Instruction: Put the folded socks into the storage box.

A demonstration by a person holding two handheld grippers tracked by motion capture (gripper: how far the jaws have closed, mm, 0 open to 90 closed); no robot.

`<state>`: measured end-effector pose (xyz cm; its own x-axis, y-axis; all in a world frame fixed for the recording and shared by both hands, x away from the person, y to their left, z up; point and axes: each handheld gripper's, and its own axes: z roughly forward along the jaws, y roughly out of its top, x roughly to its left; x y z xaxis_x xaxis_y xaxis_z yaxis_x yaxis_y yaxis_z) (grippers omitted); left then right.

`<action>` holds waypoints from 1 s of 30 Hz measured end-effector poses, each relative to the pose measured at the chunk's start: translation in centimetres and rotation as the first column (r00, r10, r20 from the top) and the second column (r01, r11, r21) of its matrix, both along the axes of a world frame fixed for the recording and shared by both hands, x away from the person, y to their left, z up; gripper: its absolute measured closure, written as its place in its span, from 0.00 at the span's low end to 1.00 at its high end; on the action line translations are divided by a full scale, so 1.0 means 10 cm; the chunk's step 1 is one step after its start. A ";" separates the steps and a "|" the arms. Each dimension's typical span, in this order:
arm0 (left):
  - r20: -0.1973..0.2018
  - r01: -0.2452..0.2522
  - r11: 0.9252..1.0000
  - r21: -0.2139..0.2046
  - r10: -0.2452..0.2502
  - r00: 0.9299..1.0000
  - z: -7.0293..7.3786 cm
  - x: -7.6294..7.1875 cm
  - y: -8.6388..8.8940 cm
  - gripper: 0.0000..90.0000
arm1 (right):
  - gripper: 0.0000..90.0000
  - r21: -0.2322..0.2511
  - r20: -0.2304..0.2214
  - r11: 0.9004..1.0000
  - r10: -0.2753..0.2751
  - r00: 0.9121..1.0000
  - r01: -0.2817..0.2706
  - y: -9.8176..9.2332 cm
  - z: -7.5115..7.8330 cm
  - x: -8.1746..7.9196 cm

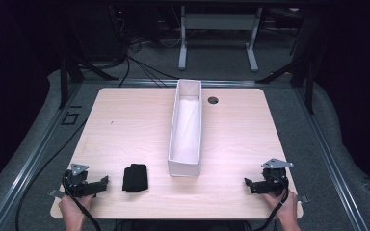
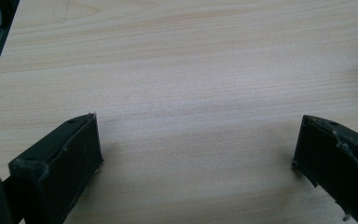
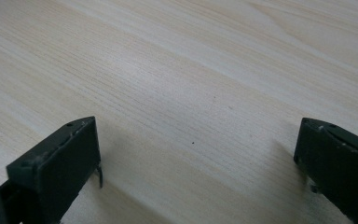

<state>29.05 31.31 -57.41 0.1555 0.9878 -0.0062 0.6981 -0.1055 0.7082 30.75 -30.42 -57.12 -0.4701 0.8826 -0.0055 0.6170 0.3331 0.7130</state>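
A folded black cloth [image 1: 135, 177] lies near the front edge of the wooden table [image 1: 125, 125], left of a long white open box [image 1: 187, 129] that runs front to back along the middle. My left gripper [image 1: 102, 184] rests at the front left corner, a short way left of the cloth, its jaws wide apart over bare wood in the left gripper view [image 2: 198, 140]. At the front right corner sits my right gripper [image 1: 248, 185], open as well, with nothing between its jaws [image 3: 198, 144].
A round cable hole [image 1: 213, 100] is in the tabletop beside the box's far end. Cables trail from both grippers off the front edge. Grey floor, metal rails and a table frame [image 1: 217, 33] surround the table.
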 end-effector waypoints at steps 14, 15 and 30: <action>-0.072 -0.013 1.000 0.002 0.013 0.997 0.06 -0.03 0.04 0.00 | 0.00 0.001 -0.003 1.000 -0.003 1.000 0.003 -0.01 0.00 0.00; -0.085 -0.014 1.000 -0.002 0.013 0.996 0.08 -0.03 0.05 0.00 | 0.00 0.001 -0.003 1.000 -0.003 1.000 0.003 -0.01 0.00 0.00; -0.228 0.031 0.999 -0.026 -0.036 0.973 0.73 0.06 -0.09 0.00 | 0.00 -0.001 -0.003 1.000 -0.010 1.000 0.010 0.00 0.00 0.01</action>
